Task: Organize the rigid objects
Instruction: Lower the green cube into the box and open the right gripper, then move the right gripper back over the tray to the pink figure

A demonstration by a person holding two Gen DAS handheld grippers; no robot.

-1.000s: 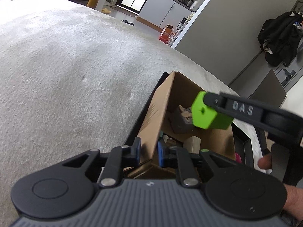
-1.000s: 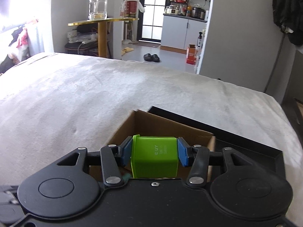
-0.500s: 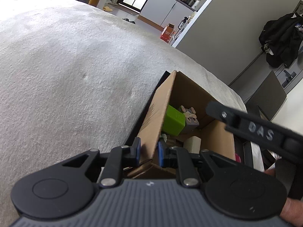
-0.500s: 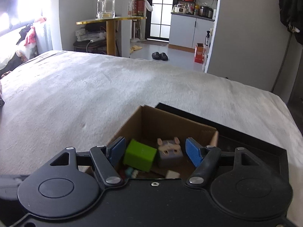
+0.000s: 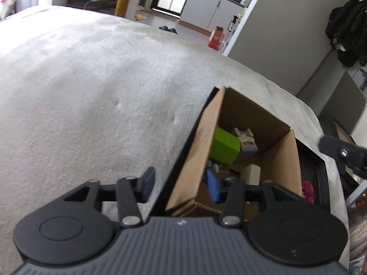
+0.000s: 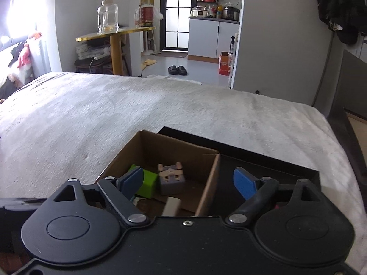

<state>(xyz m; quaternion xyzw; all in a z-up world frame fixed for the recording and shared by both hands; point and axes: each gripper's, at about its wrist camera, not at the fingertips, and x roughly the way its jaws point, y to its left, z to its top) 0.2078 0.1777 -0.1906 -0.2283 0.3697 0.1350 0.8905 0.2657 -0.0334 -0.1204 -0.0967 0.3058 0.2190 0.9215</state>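
An open cardboard box [image 5: 197,142] stands on a grey bed, inside a black tray [image 6: 270,160]. In it lie a green block [image 5: 223,145], a grey animal-face block [image 5: 248,143] and a cream block [image 5: 252,174]. The box [image 6: 206,183] with the green block [image 6: 148,181] and the grey block [image 6: 172,178] also shows in the right wrist view. My left gripper [image 5: 181,186] is open, its jaws astride the box's left wall without touching it. My right gripper [image 6: 188,180] is open and empty above the box's right wall.
The grey bedspread [image 5: 91,91] spreads left and beyond the box. Something pink [image 5: 307,189] lies in the tray to the right of the box. A yellow side table [image 6: 114,34] with a glass jar, and a kitchen doorway, stand beyond the bed.
My right gripper opened and dropped the green block into the box, then drew back to the right. My left gripper let go of the box's left wall and opened wide.
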